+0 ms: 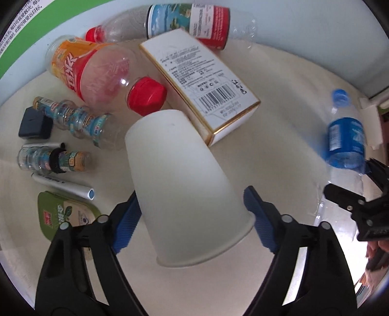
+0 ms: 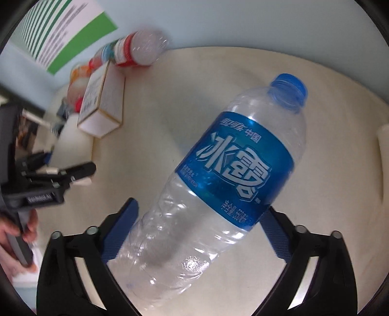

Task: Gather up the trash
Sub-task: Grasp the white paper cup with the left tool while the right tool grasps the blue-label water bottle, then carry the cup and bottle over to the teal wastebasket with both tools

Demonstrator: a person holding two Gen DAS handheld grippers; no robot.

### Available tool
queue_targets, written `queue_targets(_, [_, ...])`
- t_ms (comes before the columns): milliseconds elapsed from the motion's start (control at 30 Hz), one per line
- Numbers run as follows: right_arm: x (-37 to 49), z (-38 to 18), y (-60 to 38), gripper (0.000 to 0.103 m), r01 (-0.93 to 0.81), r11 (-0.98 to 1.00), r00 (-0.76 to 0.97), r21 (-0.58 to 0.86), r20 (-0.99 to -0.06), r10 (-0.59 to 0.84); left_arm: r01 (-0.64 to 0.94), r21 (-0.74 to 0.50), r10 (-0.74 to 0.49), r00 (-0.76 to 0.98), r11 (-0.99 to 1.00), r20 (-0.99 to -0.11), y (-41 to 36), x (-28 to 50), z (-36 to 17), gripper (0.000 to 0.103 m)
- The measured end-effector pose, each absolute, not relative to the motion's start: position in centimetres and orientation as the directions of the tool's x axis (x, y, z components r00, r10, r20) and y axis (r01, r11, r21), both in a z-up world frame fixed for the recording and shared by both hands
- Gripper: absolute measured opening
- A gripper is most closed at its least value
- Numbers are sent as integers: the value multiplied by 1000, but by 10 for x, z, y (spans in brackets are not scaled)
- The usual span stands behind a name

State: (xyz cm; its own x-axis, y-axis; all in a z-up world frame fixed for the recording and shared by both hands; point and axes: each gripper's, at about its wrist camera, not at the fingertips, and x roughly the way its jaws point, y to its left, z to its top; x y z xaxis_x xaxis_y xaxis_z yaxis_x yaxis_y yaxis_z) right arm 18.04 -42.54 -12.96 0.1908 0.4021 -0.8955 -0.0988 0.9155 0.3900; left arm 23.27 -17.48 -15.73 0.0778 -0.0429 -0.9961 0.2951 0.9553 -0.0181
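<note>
Your left gripper [image 1: 194,214] straddles a white paper cup [image 1: 184,184] lying on its side on the cream table [image 1: 279,136]; the left blue pad meets the cup wall, the right pad stands just clear. Your right gripper [image 2: 201,223] brackets an empty blue-labelled water bottle [image 2: 218,184], jaws wide, contact unclear. Crowding the cup's far end: a white carton [image 1: 201,87], a red-capped orange bottle [image 1: 97,73] and another red-capped bottle [image 1: 175,21] behind. To the cup's left lie two small bottles [image 1: 80,124], a marker [image 1: 63,186], a dark pouch [image 1: 34,126] and a green packet [image 1: 63,216].
</note>
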Motion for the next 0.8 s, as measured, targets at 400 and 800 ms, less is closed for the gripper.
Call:
queue_targets(400, [147, -107, -415, 72, -235, 908, 160, 348, -907, 389, 325, -114, -142, 66, 939, -988, -135, 188, -136, 50])
queue_targets(800, [109, -67, -395, 65, -343, 874, 158, 345, -896, 415, 280, -49, -97, 163, 959, -982, -88, 128, -69, 46])
